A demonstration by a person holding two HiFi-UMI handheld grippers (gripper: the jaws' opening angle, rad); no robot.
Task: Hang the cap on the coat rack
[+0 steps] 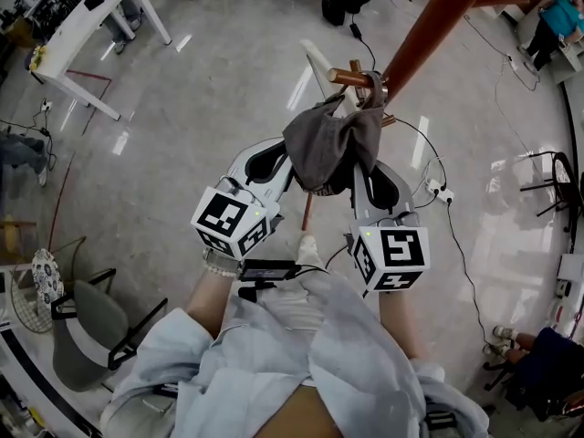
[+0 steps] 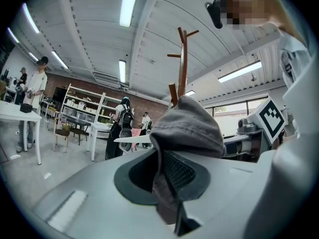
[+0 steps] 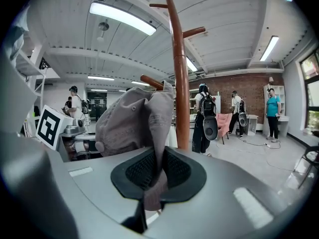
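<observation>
1. Left gripper (image 1: 294, 164) and right gripper (image 1: 365, 179): each is clamped on fabric of the grey cap (image 1: 330, 142). The marker cubes (image 1: 235, 219) carry black-and-white square patterns only.
2. The cap hangs between both grippers, and its upper edge touches a peg (image 1: 349, 78) of the brown coat rack (image 1: 429, 21). Whether it is hooked over the peg cannot be determined.
3. In the head view the cap covers both grippers' jaw tips.
4. Far left: white table (image 1: 87, 21), partly cut off.

- We log an open lab or workshop hall.
- White workbench (image 1: 87, 30), metal shelving (image 2: 82, 106).
- Brick back wall (image 3: 249, 83), strip lights (image 3: 122, 18), floor cables (image 1: 461, 245).
</observation>
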